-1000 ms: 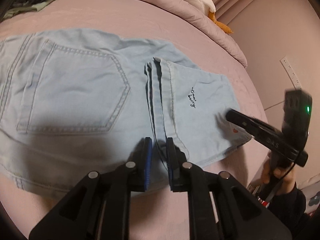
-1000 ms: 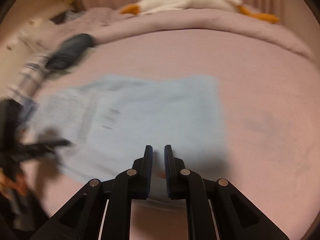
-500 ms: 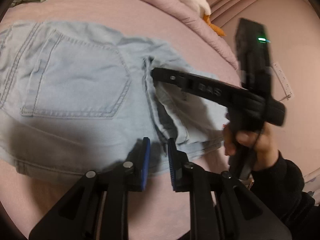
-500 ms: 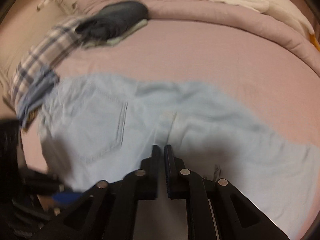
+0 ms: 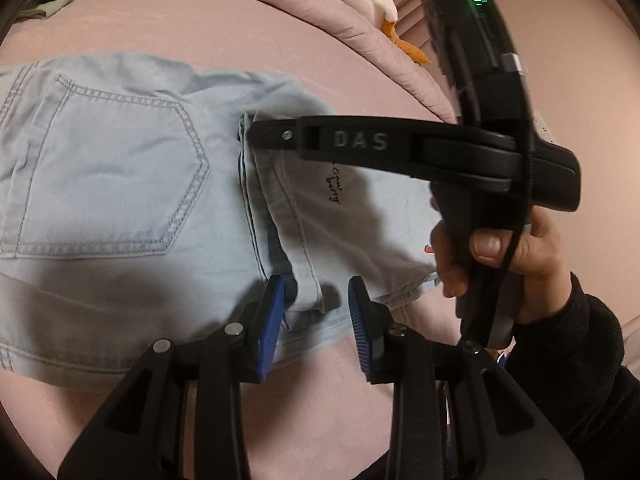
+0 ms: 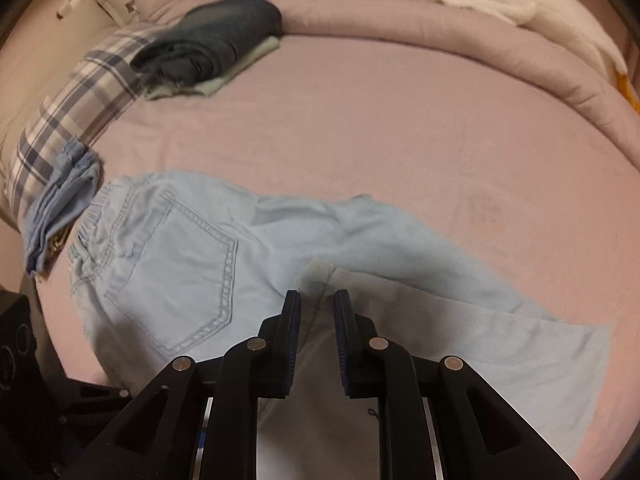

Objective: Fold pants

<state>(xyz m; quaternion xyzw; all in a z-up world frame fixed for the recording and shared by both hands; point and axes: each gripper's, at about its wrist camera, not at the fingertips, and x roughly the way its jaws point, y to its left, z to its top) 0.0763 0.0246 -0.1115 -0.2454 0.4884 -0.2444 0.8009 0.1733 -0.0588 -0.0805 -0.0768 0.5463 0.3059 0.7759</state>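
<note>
Light blue jeans lie flat on the pink bed, back pocket up, with the leg ends folded over beside the seat. My left gripper hovers at the near end of the folded hem. Its jaws are opening, and the hem corner lies between the blue pads without being pressed. My right gripper, held by a hand, reaches across to the far end of the same hem. In the right wrist view the right gripper is opening over the jeans, with a seam loose between its jaws.
A rolled pink quilt with a white plush goose lines the far edge of the bed. Dark folded clothes, a plaid pillow and a small blue folded garment sit at the left. Bare pink sheet stretches beyond the jeans.
The right gripper swung in from the right edge of the pants, across them to the far end of the folded hem. Both grippers' jaws have parted, the left more.
</note>
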